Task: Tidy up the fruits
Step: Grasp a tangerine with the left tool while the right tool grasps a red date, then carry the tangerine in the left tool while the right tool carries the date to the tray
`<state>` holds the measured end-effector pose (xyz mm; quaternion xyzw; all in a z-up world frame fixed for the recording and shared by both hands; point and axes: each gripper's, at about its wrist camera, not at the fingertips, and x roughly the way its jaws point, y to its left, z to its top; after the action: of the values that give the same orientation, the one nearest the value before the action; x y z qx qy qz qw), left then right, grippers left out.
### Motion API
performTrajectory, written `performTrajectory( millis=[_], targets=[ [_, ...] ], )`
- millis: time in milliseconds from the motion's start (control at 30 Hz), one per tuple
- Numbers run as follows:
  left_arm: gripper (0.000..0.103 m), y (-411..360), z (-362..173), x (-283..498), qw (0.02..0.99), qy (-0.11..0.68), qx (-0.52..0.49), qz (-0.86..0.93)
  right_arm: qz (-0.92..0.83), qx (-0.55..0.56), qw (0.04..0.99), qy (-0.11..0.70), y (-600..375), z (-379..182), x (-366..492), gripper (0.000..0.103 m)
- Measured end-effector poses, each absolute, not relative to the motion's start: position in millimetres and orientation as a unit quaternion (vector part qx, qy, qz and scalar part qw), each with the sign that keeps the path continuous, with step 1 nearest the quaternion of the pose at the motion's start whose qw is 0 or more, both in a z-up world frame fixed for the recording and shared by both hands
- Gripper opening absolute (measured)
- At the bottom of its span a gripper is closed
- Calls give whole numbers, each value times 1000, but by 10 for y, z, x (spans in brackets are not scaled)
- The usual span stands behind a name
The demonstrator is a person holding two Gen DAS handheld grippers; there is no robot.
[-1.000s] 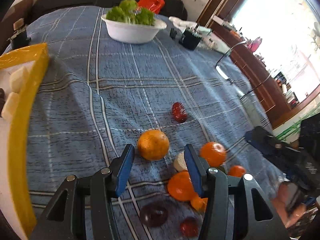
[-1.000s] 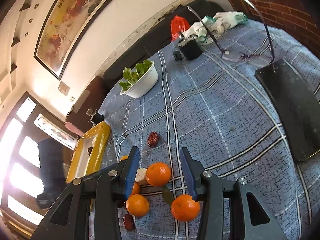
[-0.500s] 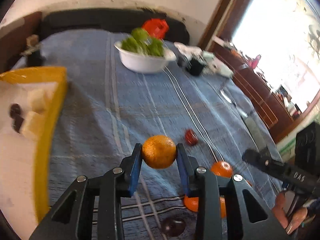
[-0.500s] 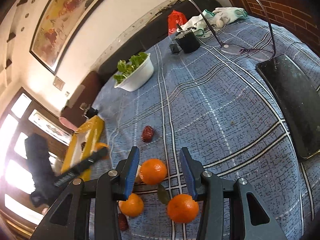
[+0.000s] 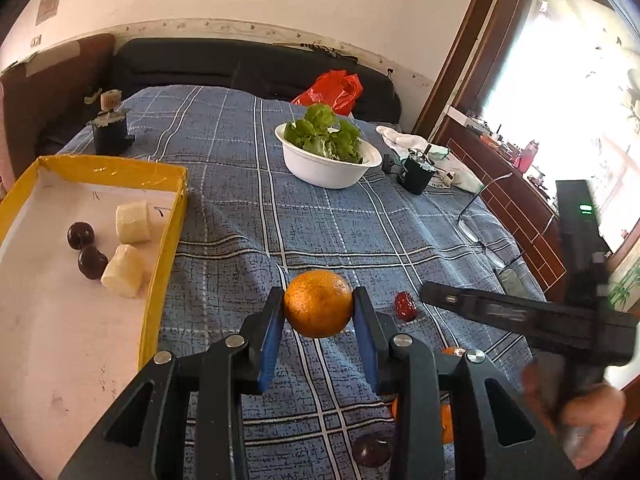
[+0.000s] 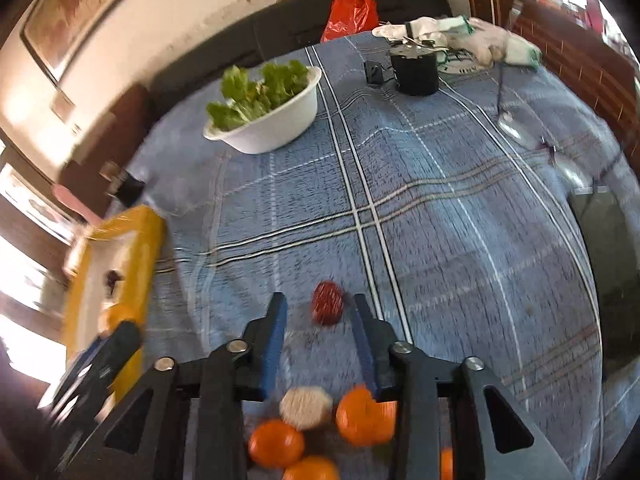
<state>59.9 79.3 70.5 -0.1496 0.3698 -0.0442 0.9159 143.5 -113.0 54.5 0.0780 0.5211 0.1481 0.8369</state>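
My left gripper [image 5: 319, 306] is shut on an orange [image 5: 318, 303] and holds it above the blue plaid cloth, right of the yellow tray [image 5: 166, 236]. The tray holds two banana pieces [image 5: 133, 222] and two dark plums [image 5: 80, 235]. My right gripper [image 6: 320, 314] is open and empty, with a red date [image 6: 328, 307] on the cloth between its fingertips. Below it lie several oranges [image 6: 362, 420] and a banana piece [image 6: 306, 406]. The right gripper also shows in the left wrist view [image 5: 500, 310], near the date [image 5: 406, 306].
A white bowl of lettuce [image 5: 330, 160] stands at the back, with a black cup [image 5: 416, 174], a white cloth [image 5: 404, 138] and a red bag [image 5: 332, 90] behind. Glasses [image 5: 480, 224] lie at the right. A dark slab [image 6: 604, 260] lies at the right edge.
My left gripper closed on the orange, lifted it and swung toward the tray. My right gripper moved forward over the oranges to the red date.
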Motion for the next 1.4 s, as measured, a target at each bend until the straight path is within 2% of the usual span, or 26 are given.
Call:
performTrajectory(
  millis=[133,267,767,1400],
  targets=[
    [33,781,679,602,911,377,-158,-54,130,56,839,525,-1059,411,1496,31],
    [33,753,664,604,911,379,-154,-54,141,39,837,527,-1016,357,1477,21],
    [33,798,569,651,905,389,-167,-43,256,47,864,431,-803,630,1049,22],
    [33,1134,713,344,913,360,-192,9,314,15,863,396,-554,751,764,22]
  ],
)
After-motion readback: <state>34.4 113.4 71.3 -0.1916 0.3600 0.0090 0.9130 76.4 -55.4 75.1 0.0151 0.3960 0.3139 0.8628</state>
